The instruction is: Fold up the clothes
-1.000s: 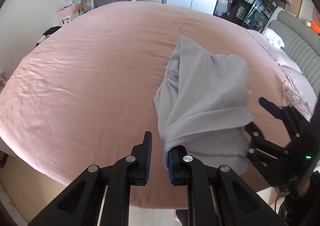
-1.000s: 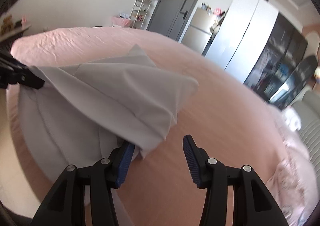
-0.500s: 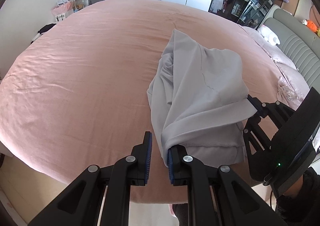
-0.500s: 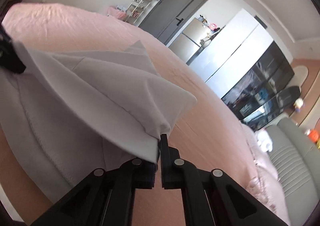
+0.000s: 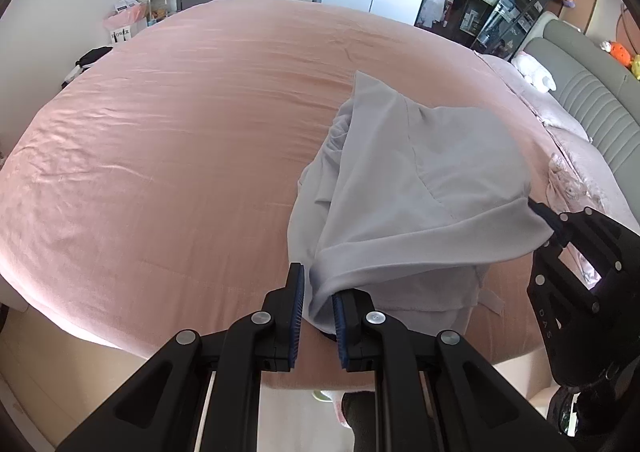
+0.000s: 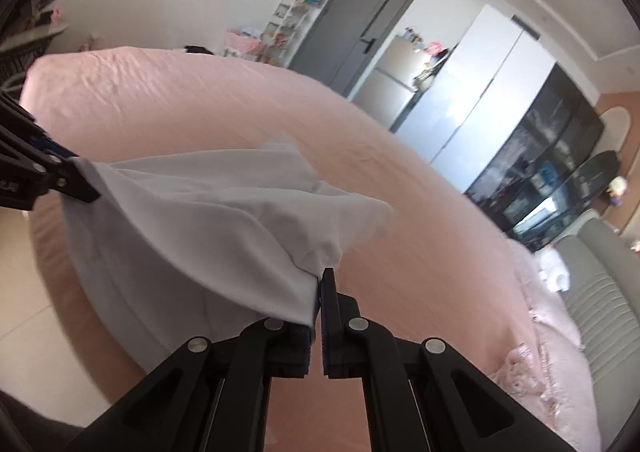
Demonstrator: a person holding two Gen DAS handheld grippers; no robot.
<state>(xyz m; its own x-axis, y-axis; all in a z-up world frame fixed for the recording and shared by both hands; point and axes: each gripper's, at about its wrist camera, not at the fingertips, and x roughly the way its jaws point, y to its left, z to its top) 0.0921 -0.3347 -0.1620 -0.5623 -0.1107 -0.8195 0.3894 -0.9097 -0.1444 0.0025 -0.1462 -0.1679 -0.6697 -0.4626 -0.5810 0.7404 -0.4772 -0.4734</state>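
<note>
A soft, matte grey garment point(image 5: 420, 188) is draped over the pink bed point(image 5: 180, 140), its long axis running away toward the far edge. One near corner is clamped by the left gripper point(image 5: 318, 306), the other by the right gripper point(image 6: 318, 312), whose jaws are closed tight on the hem.

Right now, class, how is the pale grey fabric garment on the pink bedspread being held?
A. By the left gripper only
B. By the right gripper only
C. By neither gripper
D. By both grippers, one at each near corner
D: the left gripper and the right gripper each pinch a corner of the pale grey garment, lifting its near edge off the pink bedspread.
</note>
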